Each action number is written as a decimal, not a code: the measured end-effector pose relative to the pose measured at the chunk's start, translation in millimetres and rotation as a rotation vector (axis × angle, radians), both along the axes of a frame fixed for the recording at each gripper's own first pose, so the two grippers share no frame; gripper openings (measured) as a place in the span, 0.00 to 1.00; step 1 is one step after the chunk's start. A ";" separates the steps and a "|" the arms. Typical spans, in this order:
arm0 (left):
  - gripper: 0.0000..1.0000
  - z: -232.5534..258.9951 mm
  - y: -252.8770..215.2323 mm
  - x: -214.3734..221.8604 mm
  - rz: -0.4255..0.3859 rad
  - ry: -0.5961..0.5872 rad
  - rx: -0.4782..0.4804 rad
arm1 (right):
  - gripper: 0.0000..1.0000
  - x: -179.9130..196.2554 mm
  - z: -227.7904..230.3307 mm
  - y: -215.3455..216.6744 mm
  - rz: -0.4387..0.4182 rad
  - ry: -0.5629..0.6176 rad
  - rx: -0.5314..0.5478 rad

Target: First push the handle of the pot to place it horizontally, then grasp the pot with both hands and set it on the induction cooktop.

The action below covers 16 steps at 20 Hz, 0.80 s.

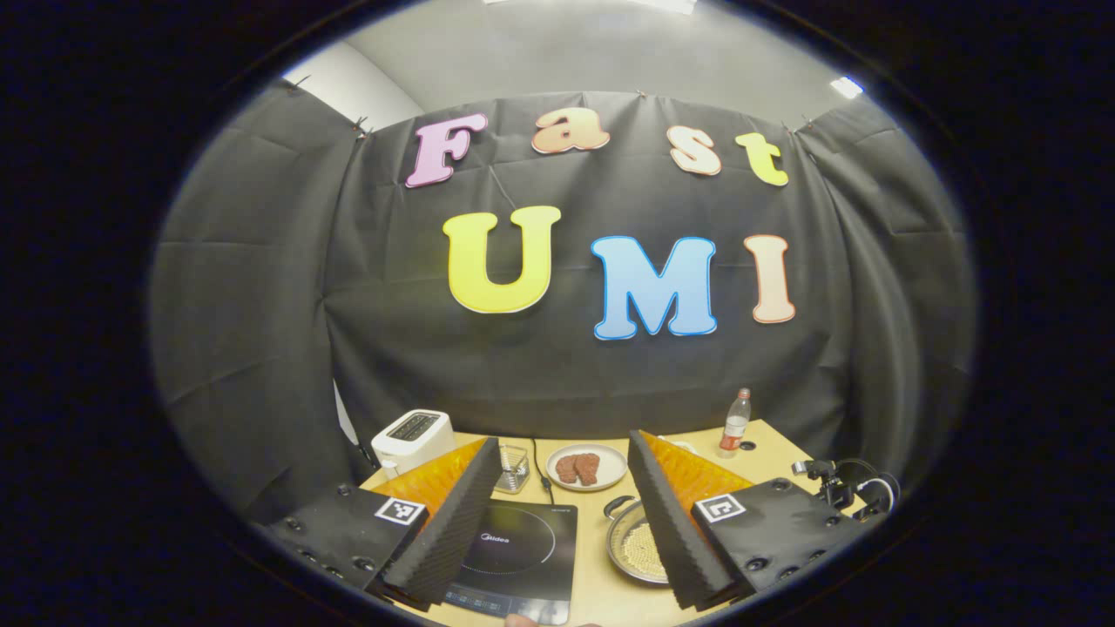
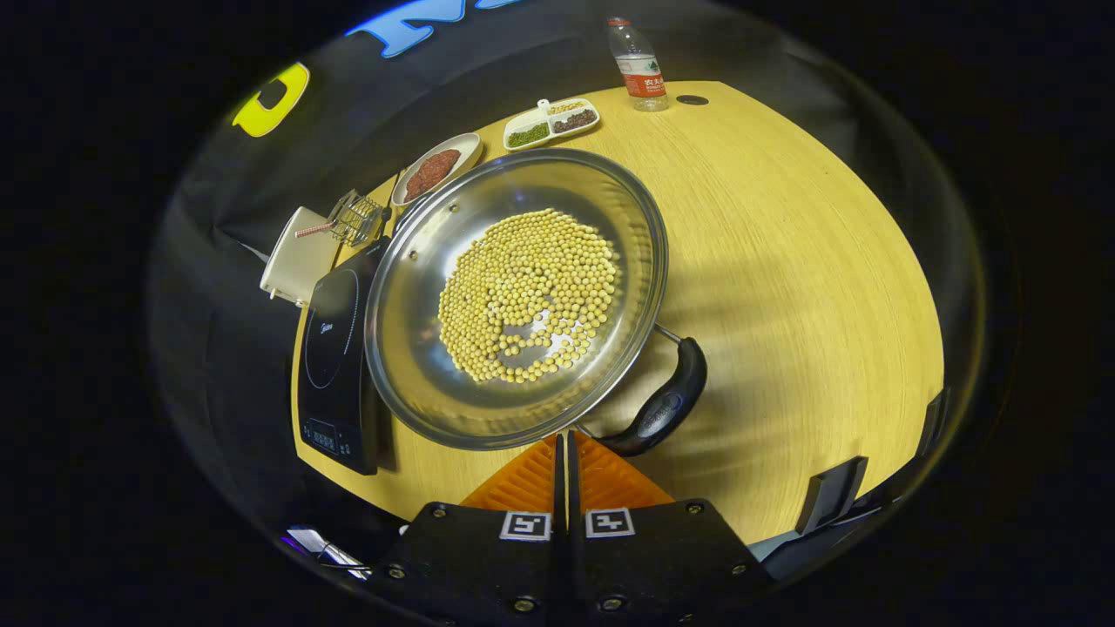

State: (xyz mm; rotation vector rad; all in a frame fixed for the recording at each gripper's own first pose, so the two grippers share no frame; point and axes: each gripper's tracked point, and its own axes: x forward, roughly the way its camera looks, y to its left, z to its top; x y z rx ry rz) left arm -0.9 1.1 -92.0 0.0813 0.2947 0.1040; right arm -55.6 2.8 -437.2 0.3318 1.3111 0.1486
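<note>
A steel pot (image 2: 514,296) with yellow beans on its bottom stands on the wooden table (image 2: 784,261). Its black loop handle (image 2: 666,405) hangs off the near right rim. My right gripper (image 2: 564,440) is shut with nothing between the fingers, its tips at the pot's near rim just left of the handle's lower end. The black induction cooktop (image 2: 335,348) lies directly left of the pot. My left gripper (image 1: 564,440) is open and held above the near table edge, with the cooktop (image 1: 514,549) and the pot (image 1: 636,544) below its spread fingers.
Along the back stand a white toaster (image 2: 292,257), a wire basket (image 2: 353,218), a plate of meat (image 2: 435,170), a divided dish of beans (image 2: 550,122) and a water bottle (image 2: 638,78). Bare wood stretches to the right of the pot.
</note>
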 end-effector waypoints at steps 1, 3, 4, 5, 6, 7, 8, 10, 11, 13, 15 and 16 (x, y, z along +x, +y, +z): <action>0.97 -1.6 -3.2 0.3 0.000 0.001 0.002 | 0.00 1.9 -0.8 -3.8 0.000 0.000 -0.005; 0.95 -3.4 -8.6 3.0 0.001 0.004 0.004 | 0.00 5.9 -2.5 -11.5 -0.002 -0.001 -0.010; 0.95 -4.5 -12.0 4.7 0.001 0.006 0.003 | 0.00 9.0 -2.9 -15.7 -0.003 -0.002 -0.012; 0.95 -5.6 -15.1 5.9 0.000 0.007 0.003 | 0.00 12.0 -4.0 -19.7 -0.003 -0.004 -0.015; 0.95 -5.6 -18.1 8.4 -0.001 0.010 0.002 | 0.00 14.9 -4.4 -24.1 -0.001 -0.006 -0.019; 0.95 -7.3 -21.6 9.8 -0.001 0.011 0.000 | 0.00 17.8 -5.3 -28.5 -0.002 -0.008 -0.024; 0.95 -7.5 -24.8 11.6 -0.002 0.014 -0.003 | 0.00 21.6 -6.0 -33.0 -0.002 -0.011 -0.028; 0.97 -6.6 -28.1 15.1 0.000 0.012 0.001 | 0.00 27.6 -7.1 -40.7 -0.001 -0.013 -0.037; 0.99 -6.9 -30.8 16.5 0.000 0.012 0.003 | 0.00 30.2 -8.5 -44.5 -0.001 -0.013 -0.041; 0.98 -9.8 -35.3 18.5 0.000 0.015 0.003 | 0.00 34.2 -11.7 -49.8 0.002 -0.008 -0.047; 0.97 -13.4 -38.4 21.3 0.004 0.022 0.002 | 0.01 39.1 -14.5 -55.3 0.006 -0.004 -0.056; 0.96 -14.8 -39.5 21.5 0.005 0.024 0.003 | 0.00 42.0 -15.9 -59.1 0.009 -0.004 -0.063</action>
